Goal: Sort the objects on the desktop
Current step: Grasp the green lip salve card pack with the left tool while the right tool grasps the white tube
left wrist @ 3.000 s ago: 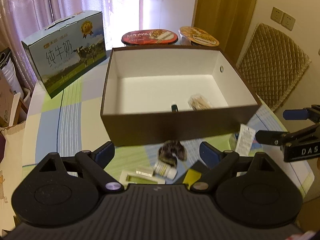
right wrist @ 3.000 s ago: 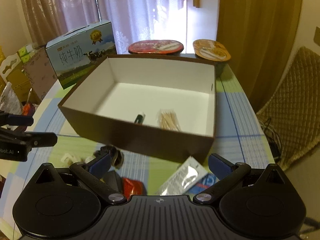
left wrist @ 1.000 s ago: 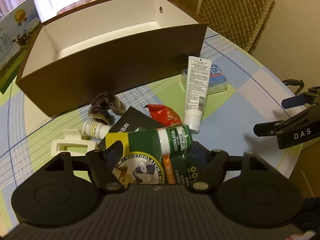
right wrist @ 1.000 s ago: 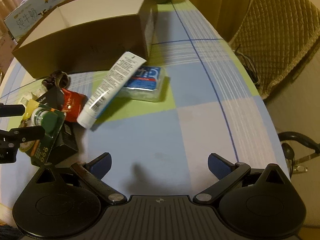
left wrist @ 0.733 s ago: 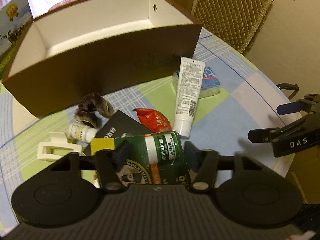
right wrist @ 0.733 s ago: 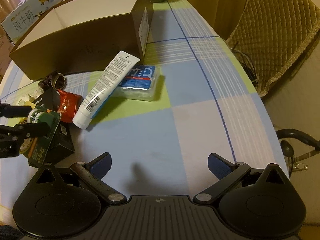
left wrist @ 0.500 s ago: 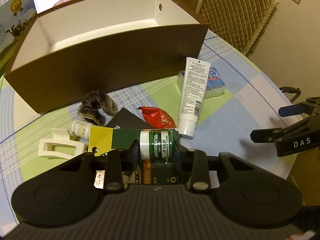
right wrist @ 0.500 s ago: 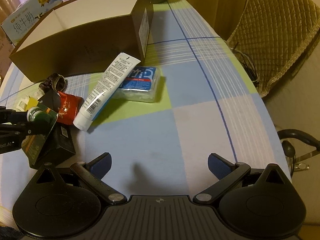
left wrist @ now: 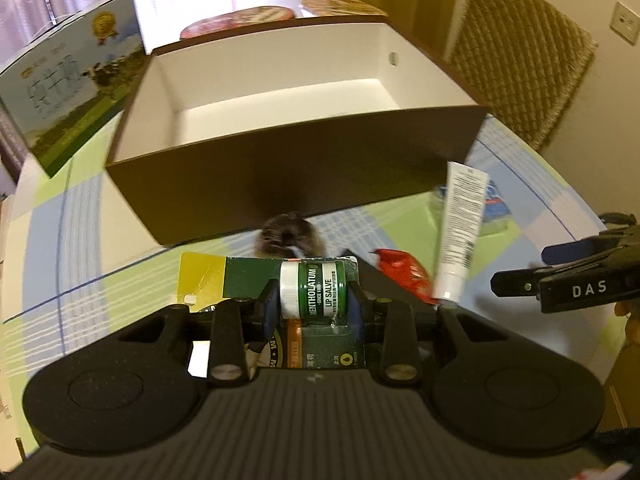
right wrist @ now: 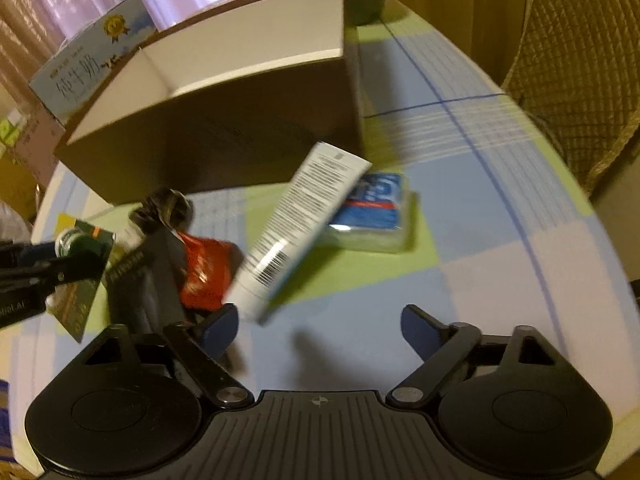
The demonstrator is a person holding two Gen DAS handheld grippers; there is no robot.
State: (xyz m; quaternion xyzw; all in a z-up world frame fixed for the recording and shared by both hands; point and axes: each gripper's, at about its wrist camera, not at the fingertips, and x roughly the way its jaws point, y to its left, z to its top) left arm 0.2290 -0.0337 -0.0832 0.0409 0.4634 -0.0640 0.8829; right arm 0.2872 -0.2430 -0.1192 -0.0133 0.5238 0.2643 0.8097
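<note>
Left gripper (left wrist: 313, 304) is clamped tight on the lip salve pack (left wrist: 312, 294), blue pads pressing either end of the little green jar, the green and yellow card sticking out around it, held clear above the worktop (left wrist: 80, 216). Over on the other side, the right gripper (right wrist: 320, 326) hangs wide open with nothing between its fingers, low over the checked cloth.

Just ahead of the right gripper, a white tube (right wrist: 298, 226) lies slanted, its far end resting on a blue-labelled clear packet (right wrist: 374, 210). Left of the tube sits a red sachet (right wrist: 204, 266), touching a black box (right wrist: 140, 284), and beyond those a dark hair scrunchie (left wrist: 289, 236) just beside the box wall.

Further back stands the big brown storage box (left wrist: 296, 176), open-topped, white inside; its floor is hidden from this angle. Behind it to the left a milk carton case (left wrist: 68, 92) stands upright, and at the far edge two round lidded bowls (left wrist: 240, 26), blurred.
</note>
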